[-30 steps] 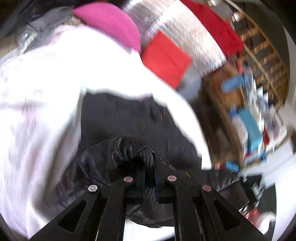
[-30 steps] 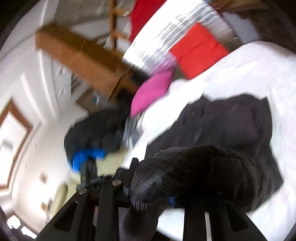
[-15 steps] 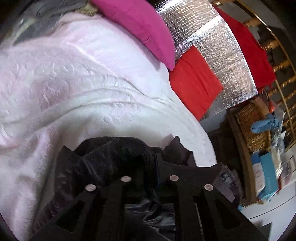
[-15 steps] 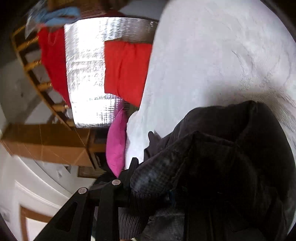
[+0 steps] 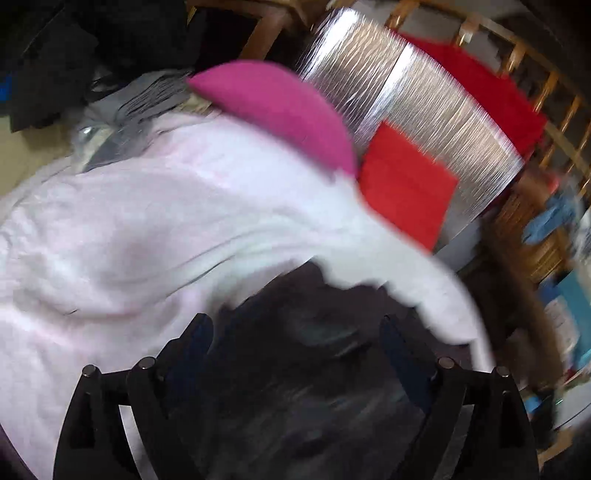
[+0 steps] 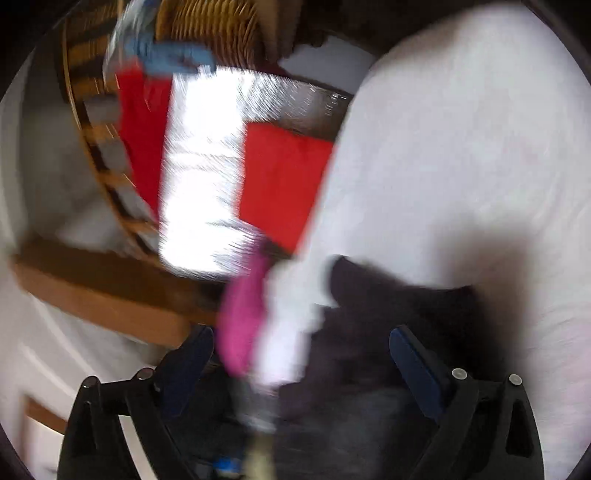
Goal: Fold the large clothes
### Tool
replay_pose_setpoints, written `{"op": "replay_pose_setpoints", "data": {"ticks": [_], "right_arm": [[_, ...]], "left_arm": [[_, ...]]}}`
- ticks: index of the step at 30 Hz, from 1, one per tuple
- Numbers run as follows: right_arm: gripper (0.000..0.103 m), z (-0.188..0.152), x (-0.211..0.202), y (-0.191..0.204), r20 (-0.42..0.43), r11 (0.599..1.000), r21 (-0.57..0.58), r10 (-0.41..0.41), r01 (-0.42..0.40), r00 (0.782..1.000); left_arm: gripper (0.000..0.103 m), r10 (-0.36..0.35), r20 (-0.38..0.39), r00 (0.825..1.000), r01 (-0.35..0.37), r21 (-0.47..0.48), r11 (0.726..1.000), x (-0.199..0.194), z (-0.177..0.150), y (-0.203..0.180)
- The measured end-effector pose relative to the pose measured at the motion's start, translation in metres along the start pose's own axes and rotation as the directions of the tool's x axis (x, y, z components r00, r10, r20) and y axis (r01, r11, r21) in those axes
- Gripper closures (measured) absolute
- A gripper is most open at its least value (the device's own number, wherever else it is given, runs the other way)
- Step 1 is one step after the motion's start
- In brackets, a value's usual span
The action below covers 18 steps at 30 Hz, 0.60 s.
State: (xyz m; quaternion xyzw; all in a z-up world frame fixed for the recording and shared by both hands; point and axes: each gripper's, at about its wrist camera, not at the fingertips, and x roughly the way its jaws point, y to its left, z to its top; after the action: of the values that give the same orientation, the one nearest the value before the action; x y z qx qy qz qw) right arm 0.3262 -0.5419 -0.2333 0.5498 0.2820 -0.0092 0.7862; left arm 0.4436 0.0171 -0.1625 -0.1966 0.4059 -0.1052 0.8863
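Left claw: your left gripper (image 5: 295, 343) stands released, its jaws having just been opening; the dark garment (image 5: 314, 387) lies between the fingers, but neither pad presses on it.
Right claw: your right gripper (image 6: 301, 350) is likewise released, jaws just opened wide; dark cloth (image 6: 388, 332) sits ahead of and under its right finger, unclamped.
Task item: the dark garment, bunched on the pale pink bedspread (image 5: 129, 240), directly in front of and beneath both claws, at the near edge of the bed.
Step in hand: by my reading, the letting-go after a fold is laid down.
To do it well: lift both claws straight clear so no finger drags the upper layer; keep the jaws wide until free of the cloth. Check that the edges lie even before you take a new hold; both views are blurred, so I cannot tell how neat the fold is.
Risk: soft, slippery-looking cloth may slump off the bed edge near your right claw.
Left view only: the full spread of the bedspread beyond the claw, the magenta pillow (image 5: 280, 110) face-on, a grey heap (image 5: 140, 99) far left of it.
Right view only: the garment's far corner against the white, a wooden beam (image 6: 92, 291) left of the claw, the wicker basket (image 6: 221, 29) high above.
Both views: silver foil panel (image 5: 413, 99) and red cushion (image 5: 402, 184).
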Motion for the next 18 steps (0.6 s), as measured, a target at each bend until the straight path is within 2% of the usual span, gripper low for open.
{"op": "replay_pose_setpoints", "data": {"ticks": [2, 4, 6, 7, 8, 11, 12, 13, 14, 15, 17, 18], "right_arm": [[0.005, -0.003, 0.002, 0.008, -0.015, 0.991, -0.089, -0.104, 0.102, 0.994], [0.005, -0.004, 0.006, 0.012, -0.023, 0.976, -0.146, -0.164, 0.159, 0.986], [0.005, -0.005, 0.012, 0.014, -0.049, 0.961, -0.19, -0.212, 0.2, 0.976], [0.005, -0.006, 0.021, 0.016, -0.044, 0.942, -0.22, -0.268, 0.252, 0.962], [0.005, -0.009, 0.03, 0.017, -0.038, 0.923, -0.248, -0.312, 0.293, 0.949], [0.006, -0.016, 0.052, 0.022, -0.033, 0.881, -0.332, -0.369, 0.338, 0.929], [0.015, -0.019, 0.058, 0.024, -0.02, 0.859, -0.373, -0.386, 0.352, 0.922], [0.025, -0.026, 0.071, 0.031, -0.011, 0.815, -0.439, -0.426, 0.379, 0.905], [0.043, -0.03, 0.078, 0.033, -0.005, 0.781, -0.475, -0.464, 0.406, 0.886], [0.05, -0.035, 0.08, 0.031, 0.012, 0.751, -0.499, -0.493, 0.433, 0.87], [0.06, -0.041, 0.088, 0.035, 0.105, 0.64, -0.564, -0.572, 0.522, 0.814], [0.063, -0.041, 0.092, 0.035, 0.14, 0.603, -0.573, -0.595, 0.555, 0.792]], "left_arm": [[0.011, 0.113, -0.112, 0.987, -0.112, 0.021, 0.994, 0.019, -0.008, 0.009], [0.011, 0.151, -0.183, 0.972, -0.151, 0.013, 0.988, 0.035, -0.013, 0.017], [0.011, 0.156, -0.238, 0.958, -0.16, 0.006, 0.987, 0.048, -0.017, 0.019], [0.011, 0.184, -0.265, 0.946, -0.185, 0.022, 0.982, 0.057, -0.02, 0.018], [0.011, 0.207, -0.264, 0.942, -0.205, 0.037, 0.978, 0.061, -0.021, 0.016], [0.011, 0.244, -0.232, 0.942, -0.232, 0.079, 0.97, 0.065, -0.02, 0.006], [0.011, 0.259, -0.222, 0.94, -0.243, 0.097, 0.965, 0.067, -0.02, 0.002], [0.011, 0.278, -0.211, 0.937, -0.259, 0.114, 0.959, 0.07, -0.02, -0.001], [0.011, 0.29, -0.204, 0.935, -0.269, 0.122, 0.955, 0.073, -0.02, -0.002], [0.011, 0.299, -0.195, 0.934, -0.279, 0.127, 0.952, 0.078, -0.019, -0.002], [0.01, 0.315, -0.174, 0.933, -0.294, 0.137, 0.946, 0.089, -0.017, -0.004], [0.01, 0.329, -0.157, 0.931, -0.307, 0.15, 0.94, 0.095, -0.016, -0.007]]}}
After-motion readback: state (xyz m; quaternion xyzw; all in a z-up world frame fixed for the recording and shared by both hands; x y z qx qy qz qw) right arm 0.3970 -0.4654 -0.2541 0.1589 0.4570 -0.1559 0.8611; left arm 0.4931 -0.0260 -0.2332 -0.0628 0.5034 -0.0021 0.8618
